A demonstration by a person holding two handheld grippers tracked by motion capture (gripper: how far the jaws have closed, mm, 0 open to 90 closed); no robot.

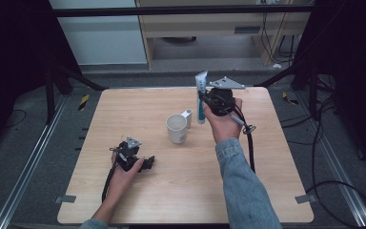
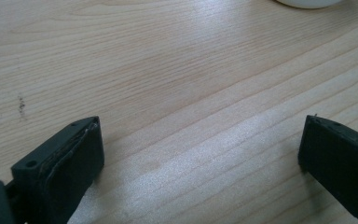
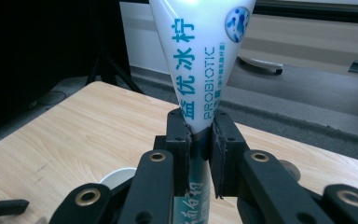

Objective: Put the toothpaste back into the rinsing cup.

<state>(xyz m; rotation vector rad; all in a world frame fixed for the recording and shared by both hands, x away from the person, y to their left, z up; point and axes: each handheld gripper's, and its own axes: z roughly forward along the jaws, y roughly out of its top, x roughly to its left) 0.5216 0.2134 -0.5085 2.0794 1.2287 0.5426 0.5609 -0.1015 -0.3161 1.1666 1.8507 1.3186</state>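
Left gripper [image 1: 147, 163] rested low on the counter [image 1: 124, 114], left of the mug [image 1: 177, 128], fingers [image 2: 60, 172] spread wide on nothing. Right of the mug, the toothpaste tube [image 1: 200, 97] is held upright, pinched by the right gripper [image 3: 200, 140]. Likely bound for the mug: tube best kept vertical and lowered centred. "PROBIOTIC" print is legible in the right gripper view; the mug's handle is seen from the high view.

Bright, even overhead light on the table [image 1: 138, 200], dark surroundings, soft sheen on wood, slightly blurred jaws.
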